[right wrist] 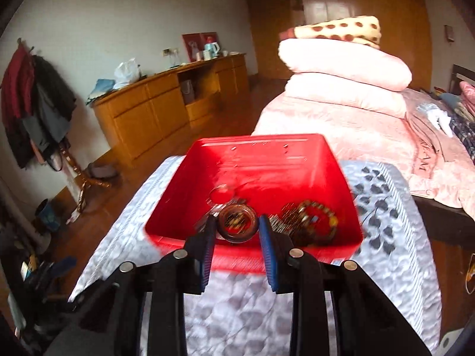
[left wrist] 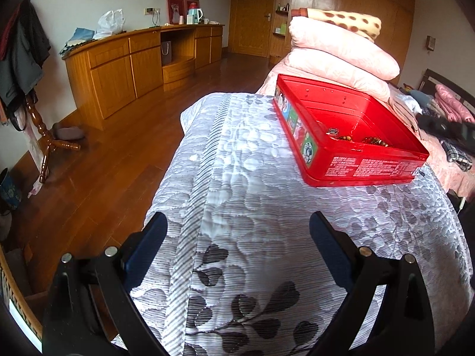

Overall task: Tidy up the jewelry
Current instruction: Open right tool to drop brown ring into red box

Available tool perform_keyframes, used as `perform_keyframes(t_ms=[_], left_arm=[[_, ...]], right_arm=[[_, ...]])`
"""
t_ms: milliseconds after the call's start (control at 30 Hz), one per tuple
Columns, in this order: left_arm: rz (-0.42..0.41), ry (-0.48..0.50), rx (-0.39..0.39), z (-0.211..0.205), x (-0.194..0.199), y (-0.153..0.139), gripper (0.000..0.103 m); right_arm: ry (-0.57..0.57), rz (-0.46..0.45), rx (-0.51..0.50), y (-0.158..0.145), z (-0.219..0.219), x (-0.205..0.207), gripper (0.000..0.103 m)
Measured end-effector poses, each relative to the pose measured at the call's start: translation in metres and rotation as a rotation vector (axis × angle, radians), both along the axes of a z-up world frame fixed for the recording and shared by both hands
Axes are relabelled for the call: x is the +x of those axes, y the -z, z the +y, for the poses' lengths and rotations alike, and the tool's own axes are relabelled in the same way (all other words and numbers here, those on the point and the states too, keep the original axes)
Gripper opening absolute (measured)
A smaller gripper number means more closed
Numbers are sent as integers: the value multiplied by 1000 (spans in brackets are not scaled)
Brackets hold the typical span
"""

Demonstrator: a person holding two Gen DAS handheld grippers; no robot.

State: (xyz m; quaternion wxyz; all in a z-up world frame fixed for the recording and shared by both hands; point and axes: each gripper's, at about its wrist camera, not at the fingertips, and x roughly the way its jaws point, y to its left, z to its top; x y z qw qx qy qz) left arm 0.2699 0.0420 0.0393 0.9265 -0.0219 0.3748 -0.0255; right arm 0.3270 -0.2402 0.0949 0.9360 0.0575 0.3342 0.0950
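Hovering over the grey leaf-patterned quilt point(left wrist: 237, 178), the left gripper point(left wrist: 237, 237) has its blue-padded fingers point(left wrist: 148, 246) spread wide with nothing between them. The red tin point(left wrist: 350, 136) sits on the quilt beyond and to the right of that gripper, its printed side wall toward the camera.

In the right wrist view, the right gripper point(right wrist: 237, 231) is at the near rim of the tin point(right wrist: 252, 172), fingers point(right wrist: 268, 249) drawn in narrow on either side of a dark ring-shaped bangle point(right wrist: 237, 222). The picture is blurred, so I cannot tell whether the pads touch it. Just right of the bangle, inside the tin near the front wall, lies a heap of beaded bracelets point(right wrist: 311, 219).

Beyond the tin, a stack of pink pillows point(right wrist: 344, 83) rests on the pink bedspread point(right wrist: 326, 136), with a spotted blanket point(right wrist: 341, 29) on top. Left of the tin, across the wooden floor point(left wrist: 118, 148), stands a long wooden cabinet point(left wrist: 133, 59).
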Motion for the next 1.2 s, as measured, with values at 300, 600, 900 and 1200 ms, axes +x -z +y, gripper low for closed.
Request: perform_keyframes(t_ms=[300, 600, 900, 1200], left_arm=[[-5, -7, 9, -1, -2, -4, 94], [-24, -24, -6, 7, -7, -15, 94], [-109, -44, -7, 17, -28, -41, 96], [-136, -25, 23, 11, -47, -50, 98]], right_arm=[[39, 69, 28, 24, -15, 39, 39], [91, -69, 141, 0, -55, -28, 53], [224, -110, 82, 8, -90, -103, 84], [296, -8, 15, 35, -109, -137, 97]])
